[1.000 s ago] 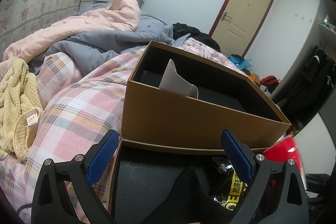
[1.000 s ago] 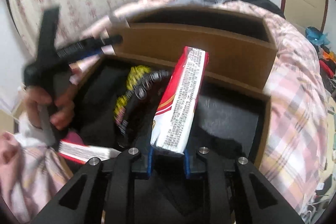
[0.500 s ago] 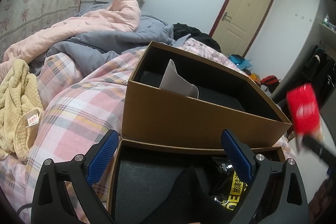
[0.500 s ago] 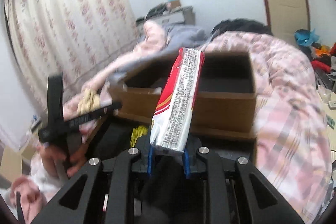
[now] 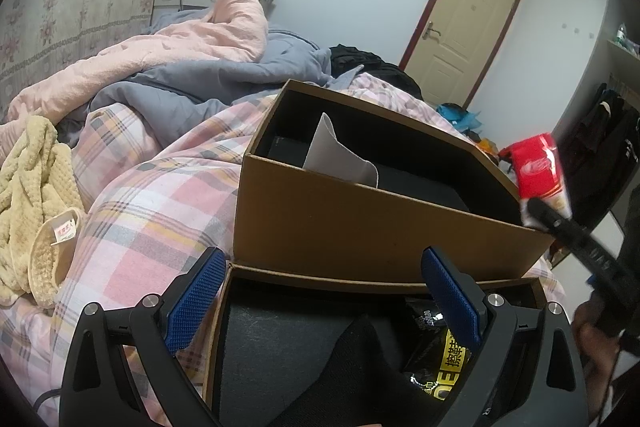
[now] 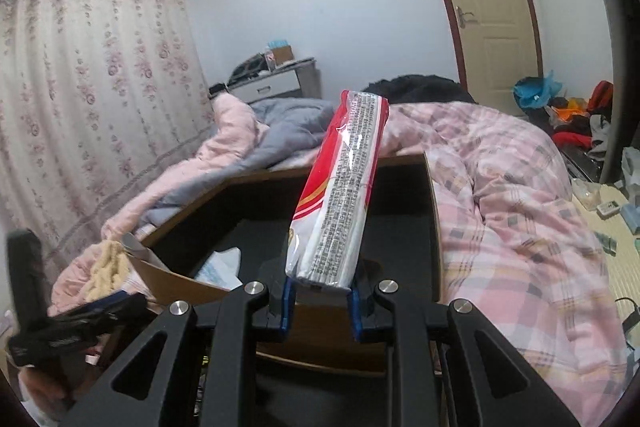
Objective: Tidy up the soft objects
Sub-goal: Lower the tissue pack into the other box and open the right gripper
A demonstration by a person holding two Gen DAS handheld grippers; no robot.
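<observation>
Left gripper (image 5: pixel 320 301) — jaws wide apart, empty; right gripper (image 6: pixel 322 301) — jaws clamped.

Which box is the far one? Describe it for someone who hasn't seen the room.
On the pink plaid bedspread two open cardboard boxes sit end to end. The far box is the one toward the door, black-lined, with a pale grey sheet standing inside; the near box holds a yellow-and-black packet.

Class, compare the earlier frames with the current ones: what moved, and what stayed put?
The right gripper, still shut on the red packet, lifted it out of the near box toward the far box. The left gripper stayed open, unmoved; both boxes kept their places.
</observation>
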